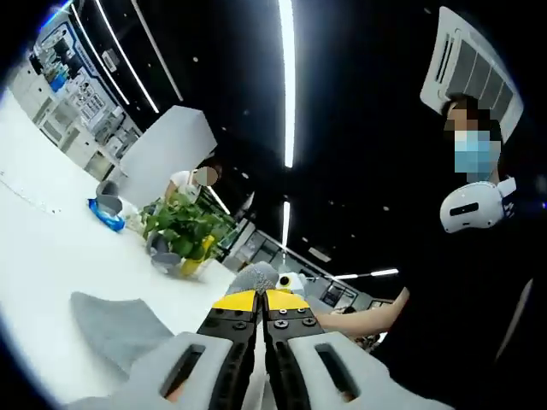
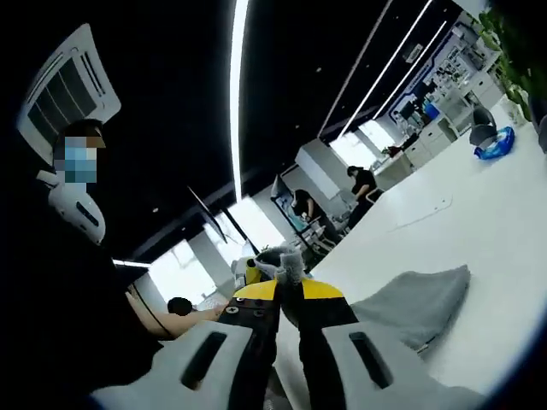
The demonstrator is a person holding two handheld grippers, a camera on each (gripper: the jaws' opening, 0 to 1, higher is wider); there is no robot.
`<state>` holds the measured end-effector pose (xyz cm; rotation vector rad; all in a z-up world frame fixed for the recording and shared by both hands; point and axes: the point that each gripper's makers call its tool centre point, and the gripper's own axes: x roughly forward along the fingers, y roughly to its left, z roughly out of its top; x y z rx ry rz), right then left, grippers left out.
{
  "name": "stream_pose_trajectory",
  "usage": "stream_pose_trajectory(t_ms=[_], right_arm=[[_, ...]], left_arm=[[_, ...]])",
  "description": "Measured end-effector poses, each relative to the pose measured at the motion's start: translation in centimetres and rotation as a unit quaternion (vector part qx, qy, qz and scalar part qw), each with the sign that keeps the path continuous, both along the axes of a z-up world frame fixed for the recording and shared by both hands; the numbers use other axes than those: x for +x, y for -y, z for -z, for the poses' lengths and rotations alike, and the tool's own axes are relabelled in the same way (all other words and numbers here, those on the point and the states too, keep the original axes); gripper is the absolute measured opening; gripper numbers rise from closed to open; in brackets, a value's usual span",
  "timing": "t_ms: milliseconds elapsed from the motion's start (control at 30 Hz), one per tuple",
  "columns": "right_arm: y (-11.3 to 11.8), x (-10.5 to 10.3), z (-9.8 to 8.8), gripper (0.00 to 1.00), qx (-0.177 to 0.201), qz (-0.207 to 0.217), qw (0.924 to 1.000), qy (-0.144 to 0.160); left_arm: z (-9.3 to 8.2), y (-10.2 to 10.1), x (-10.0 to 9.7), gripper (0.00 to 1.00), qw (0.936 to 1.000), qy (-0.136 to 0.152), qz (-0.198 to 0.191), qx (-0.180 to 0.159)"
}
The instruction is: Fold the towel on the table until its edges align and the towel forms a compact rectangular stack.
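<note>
Both your left tongs (image 1: 259,301) and right tongs (image 2: 289,290) are clamped on the grey towel (image 2: 414,301); lifted off the desk (image 1: 43,248), uneven pulls will misalign its edges

light: bright ceiling strips (image 1: 288,77) | table (image 1: 43,248) blown out | edges warped, bkgd soft

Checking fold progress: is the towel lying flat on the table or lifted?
Lifted: both grippers are shut on the towel, part draping to the table.
</note>
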<state>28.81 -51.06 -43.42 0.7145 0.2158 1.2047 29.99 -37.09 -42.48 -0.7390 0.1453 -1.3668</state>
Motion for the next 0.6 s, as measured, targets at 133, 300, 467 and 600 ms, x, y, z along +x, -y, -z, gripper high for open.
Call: stream_pose_trajectory(t_ms=[133,300,467,600], right_arm=[[-0.3,-0.9,-1.6,0.05,0.022,-0.022,0.9995,0.008],[-0.6,-0.9,-1.1,0.05,-0.006,-0.018,0.9998,0.004],[-0.1,0.5,1.9,0.05,-0.034,0.01,0.9987,-0.036],[0.1,1.5,3.9,0.05,-0.065,0.027,0.9953,-0.066]], left_arm=[[-1.5,-0.3,-0.8,0.01,0.9995,0.014,0.013,-0.024],[-1.1,-0.4,-0.5,0.01,0.9998,0.008,0.007,-0.018],[2.4,0.3,0.6,0.01,0.9988,-0.024,-0.006,0.042],[4.0,0.5,1.2,0.01,0.9961,-0.041,-0.023,0.075]])
